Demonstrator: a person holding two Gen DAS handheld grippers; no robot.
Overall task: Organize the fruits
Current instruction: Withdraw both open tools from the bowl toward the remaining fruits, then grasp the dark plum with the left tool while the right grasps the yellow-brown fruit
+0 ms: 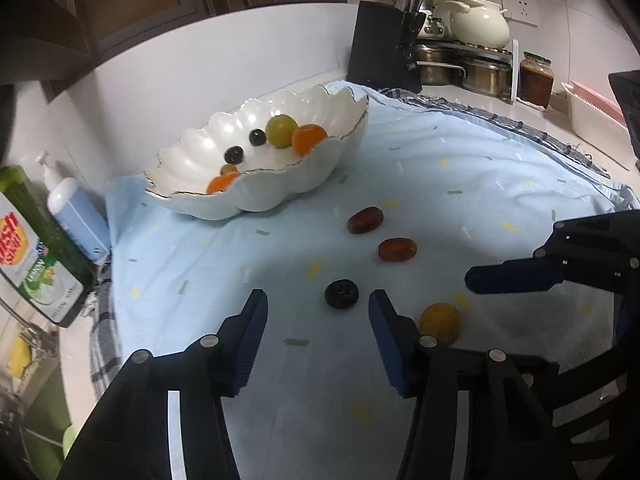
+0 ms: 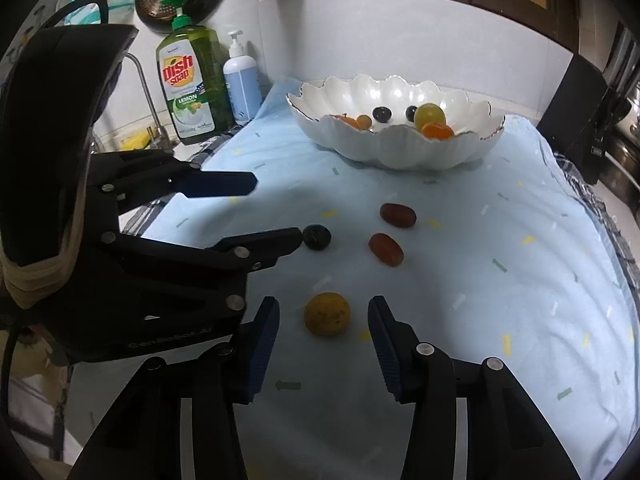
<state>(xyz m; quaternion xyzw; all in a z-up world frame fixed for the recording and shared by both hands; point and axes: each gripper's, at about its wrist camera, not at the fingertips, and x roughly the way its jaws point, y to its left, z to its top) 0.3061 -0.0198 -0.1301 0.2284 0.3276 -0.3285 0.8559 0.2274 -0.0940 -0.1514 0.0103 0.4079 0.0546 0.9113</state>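
A white scalloped bowl (image 1: 224,204) (image 2: 404,152) holds several fruits: a green one (image 1: 281,130), orange ones and dark ones. On the light blue cloth (image 1: 460,168) lie a dark fruit (image 1: 341,294) (image 2: 316,236), two reddish-brown fruits (image 1: 365,220) (image 1: 397,249) and a yellow-brown fruit (image 1: 440,322) (image 2: 327,313). My left gripper (image 1: 318,312) is open, just short of the dark fruit. My right gripper (image 2: 323,322) is open, with the yellow-brown fruit between its fingertips, untouched.
A green dish soap bottle (image 2: 192,88) and a blue pump bottle (image 2: 242,78) stand left of the cloth by the sink. A black knife block (image 1: 384,48), steel pots (image 1: 480,72), a white pot (image 1: 480,20) and a jar (image 1: 536,78) stand at the back right.
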